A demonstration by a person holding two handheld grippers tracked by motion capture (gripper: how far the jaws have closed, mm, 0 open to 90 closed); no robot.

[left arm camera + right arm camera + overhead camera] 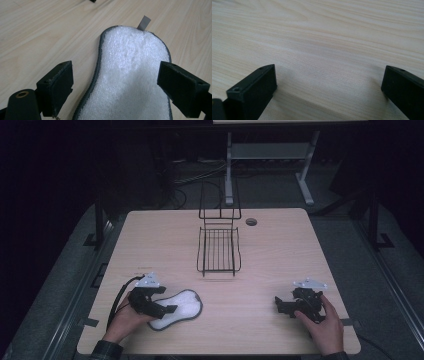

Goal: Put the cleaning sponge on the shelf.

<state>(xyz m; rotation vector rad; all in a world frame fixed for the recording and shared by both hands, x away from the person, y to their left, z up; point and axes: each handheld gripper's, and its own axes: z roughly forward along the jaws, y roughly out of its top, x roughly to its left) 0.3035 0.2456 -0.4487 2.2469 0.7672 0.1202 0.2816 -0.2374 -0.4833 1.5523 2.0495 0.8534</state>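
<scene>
A: What is seen, from the largest thing down?

B: A pale wooden table (pixel 280 270) is seen, with a black wire rack (pixel 218 251) placed upright near its middle. A white pad (pixel 135 82) is laid flat near the front left edge.

A: How is the pad made?

B: A fluffy, terry-like white face is shown, edged with dark grey stitched binding. A waisted, rounded outline is formed, and a small grey tab (pixel 143 23) is attached at the far end.

A: And the grippers?

B: The left gripper (pixel 115 82) is held over the pad's near end, jaws spread wide, nothing clamped. The right gripper (pixel 329 82) is rested well apart on bare wood, jaws likewise parted.
</scene>
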